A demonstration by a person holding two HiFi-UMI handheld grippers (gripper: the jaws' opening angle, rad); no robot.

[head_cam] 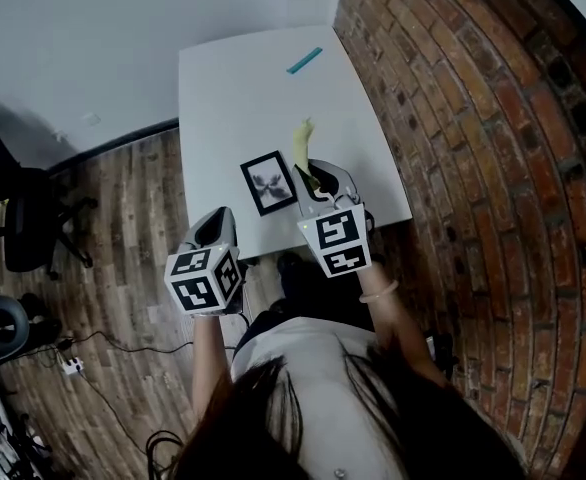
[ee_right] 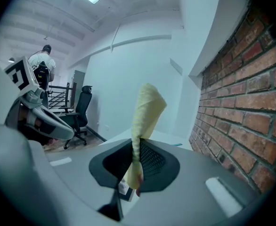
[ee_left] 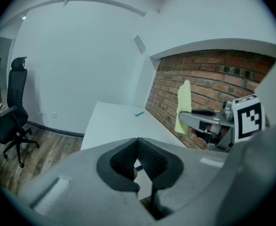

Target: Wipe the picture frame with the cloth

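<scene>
A black picture frame [head_cam: 269, 182] lies flat near the front of the white table [head_cam: 243, 78]. My right gripper [head_cam: 318, 176] hovers just right of the frame, shut on a yellow cloth [head_cam: 302, 143] that sticks up out of its jaws. In the right gripper view the cloth [ee_right: 145, 117] is pinched between the dark pads [ee_right: 152, 161] and stands upright. My left gripper [head_cam: 219, 218] is at the table's front edge, below and left of the frame. In the left gripper view its jaws [ee_left: 138, 161] are shut on nothing, and the cloth [ee_left: 184, 107] shows to the right.
A small teal object [head_cam: 304, 60] lies at the table's far side. A brick wall [head_cam: 473, 118] runs along the table's right side. A black office chair [head_cam: 13, 208] stands on the wood floor to the left, and cables [head_cam: 83, 363] lie on the floor. A person [ee_right: 43, 60] stands far back.
</scene>
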